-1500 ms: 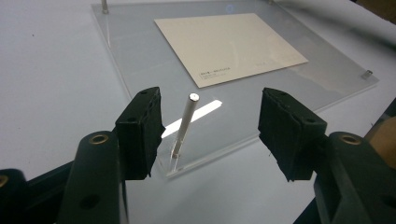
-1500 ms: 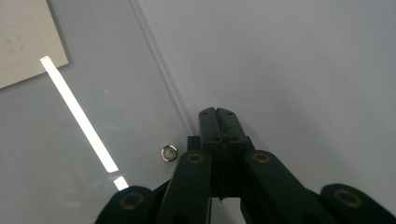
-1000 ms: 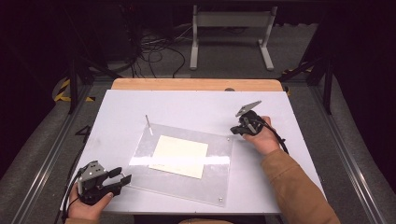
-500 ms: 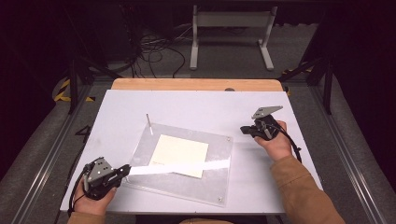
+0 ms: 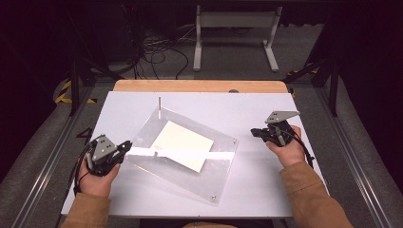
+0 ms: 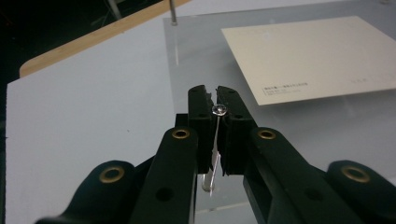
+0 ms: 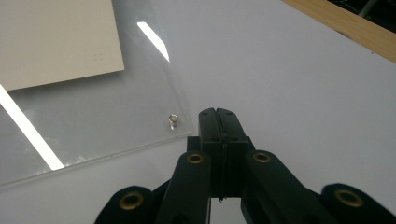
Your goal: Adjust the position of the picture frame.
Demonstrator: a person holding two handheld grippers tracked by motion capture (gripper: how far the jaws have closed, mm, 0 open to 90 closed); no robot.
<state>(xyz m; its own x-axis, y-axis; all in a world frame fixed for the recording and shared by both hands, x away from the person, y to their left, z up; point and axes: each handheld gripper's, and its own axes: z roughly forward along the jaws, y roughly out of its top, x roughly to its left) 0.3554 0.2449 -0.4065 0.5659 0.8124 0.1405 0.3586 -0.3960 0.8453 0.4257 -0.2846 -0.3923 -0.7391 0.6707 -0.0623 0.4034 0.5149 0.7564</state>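
Note:
A clear acrylic plate (image 5: 211, 173) lies slanted on the white table (image 5: 237, 109) with a cream card (image 5: 183, 145) in its middle. My left gripper (image 5: 125, 147) is at the plate's left corner, shut on a thin metal pin (image 6: 218, 110) with a round head; that corner looks raised off the table. A thin upright post (image 5: 159, 105) stands at the far corner. My right gripper (image 5: 255, 132) hovers just right of the plate's right corner, shut with nothing between its jaws. In the right gripper view the right gripper (image 7: 217, 114) is beside a small metal stud (image 7: 173, 120).
A wooden strip (image 5: 199, 86) borders the table's far edge. Beyond it stand a white frame (image 5: 235, 28) and loose cables (image 5: 157, 52) on the floor. Metal rails run along both sides of the table. Bare table surface lies in front of and behind the plate.
The left gripper has closed, moved up to the plate's left corner and taken hold of the pin; that side of the plate rose. The right gripper drew away to the right, still shut.

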